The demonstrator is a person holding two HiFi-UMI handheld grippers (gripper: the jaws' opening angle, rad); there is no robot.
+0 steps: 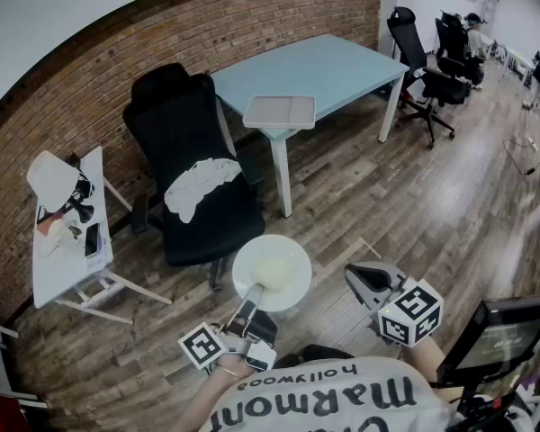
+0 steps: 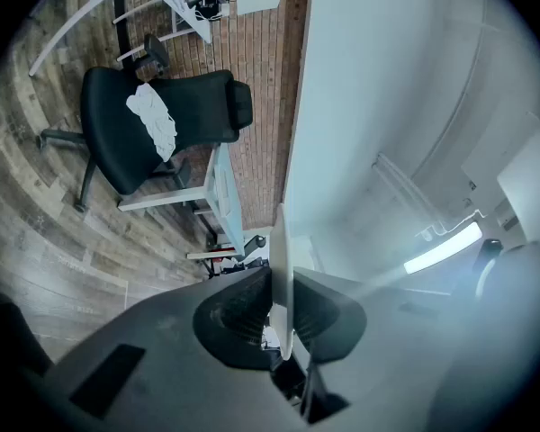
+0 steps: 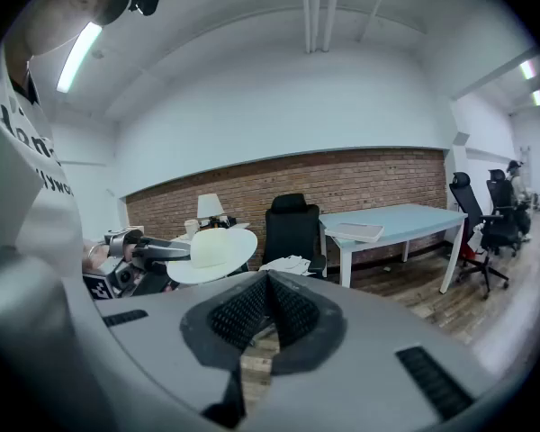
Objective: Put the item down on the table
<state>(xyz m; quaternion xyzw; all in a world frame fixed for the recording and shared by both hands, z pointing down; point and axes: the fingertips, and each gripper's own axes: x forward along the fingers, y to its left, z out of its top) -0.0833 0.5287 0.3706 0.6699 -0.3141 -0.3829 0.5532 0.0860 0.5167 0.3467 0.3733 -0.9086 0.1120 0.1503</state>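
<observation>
Plate (image 1: 272, 273) is gripped by its rim in the left gripper (image 1: 255, 292), jaws pressed onto the thin edge, and held level over the floor, well apart from the table (image 1: 333, 66) (presumably the destination). Right gripper (image 1: 361, 278) is closed on nothing and held aside.

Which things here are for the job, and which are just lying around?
For the job: white plate, held by its rim in the left gripper; blue table, probably where it goes.
Just lying about: tray, black chair, white cloth, lamp. The right gripper is shut and holds nothing.
</observation>
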